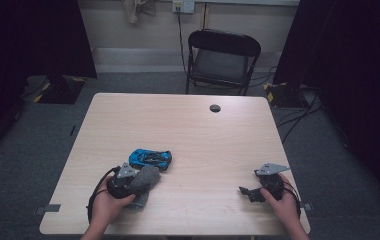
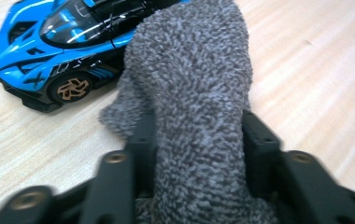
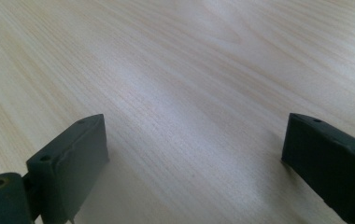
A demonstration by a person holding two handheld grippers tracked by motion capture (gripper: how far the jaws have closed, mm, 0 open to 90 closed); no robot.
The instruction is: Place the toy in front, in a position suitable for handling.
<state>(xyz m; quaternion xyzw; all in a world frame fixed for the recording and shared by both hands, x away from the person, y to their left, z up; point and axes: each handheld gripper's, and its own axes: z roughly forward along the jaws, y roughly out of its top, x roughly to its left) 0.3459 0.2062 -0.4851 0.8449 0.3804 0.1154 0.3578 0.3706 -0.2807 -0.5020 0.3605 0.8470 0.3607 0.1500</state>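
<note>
High view, left gripper (image 1: 137, 181): near the table's near-left corner, held in the person's left hand (image 1: 109, 204), its jaws buried in a grey fuzzy sock (image 1: 144, 184)
High view, sock: lies bunched on the wooden table (image 1: 203, 140), its far end just beside a blue toy sports car (image 1: 150, 158)
High view, right gripper (image 1: 248, 191): near the near-right corner in the right hand (image 1: 284, 200), well apart from the sock, nothing between its jaws
High view, background: black folding chair (image 1: 222, 59) beyond the far edge
Left gripper view, jaws: clamped on the sock (image 2: 199, 93), one black jaw pressed against each side of the cloth
Left gripper view, car (image 2: 63, 46): up left, bronze wheel showing; the sock's far end overlaps it, so contact cannot be told
Right gripper view, jaws: standing wide apart over bare table (image 3: 189, 84)
</note>
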